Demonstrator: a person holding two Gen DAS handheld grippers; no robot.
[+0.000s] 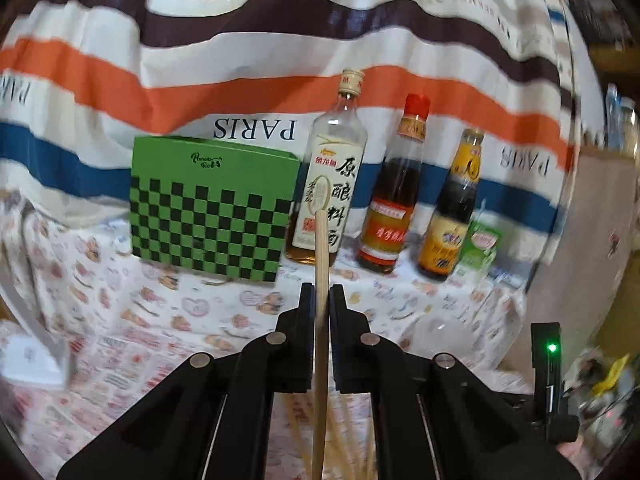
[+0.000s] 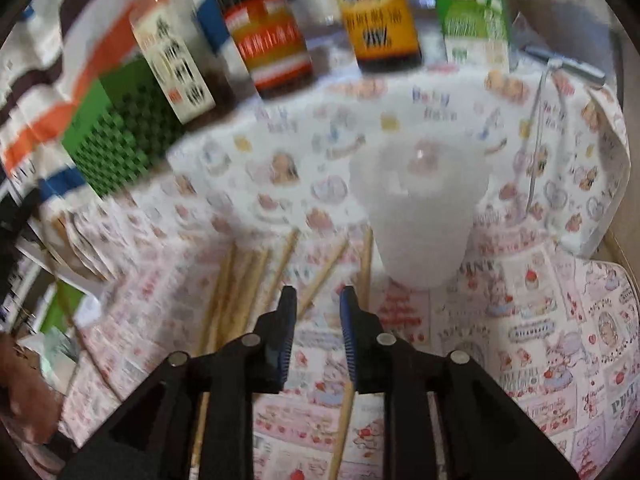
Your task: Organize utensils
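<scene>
My left gripper [image 1: 321,292] is shut on a wooden chopstick [image 1: 321,248] that stands upright between its fingers, lifted above the table. My right gripper [image 2: 318,296] is open and empty, low over several loose wooden chopsticks [image 2: 248,276] lying on the patterned cloth. A translucent white plastic cup [image 2: 418,216] stands upright just ahead and right of the right gripper; it also shows faintly in the left wrist view [image 1: 440,332].
At the back stand a green checkered box [image 1: 212,208], three sauce bottles [image 1: 394,196] and a small green carton [image 1: 480,248] against a striped curtain. In the right wrist view the box [image 2: 120,128], the bottles [image 2: 272,40] and the carton [image 2: 472,16] line the far edge.
</scene>
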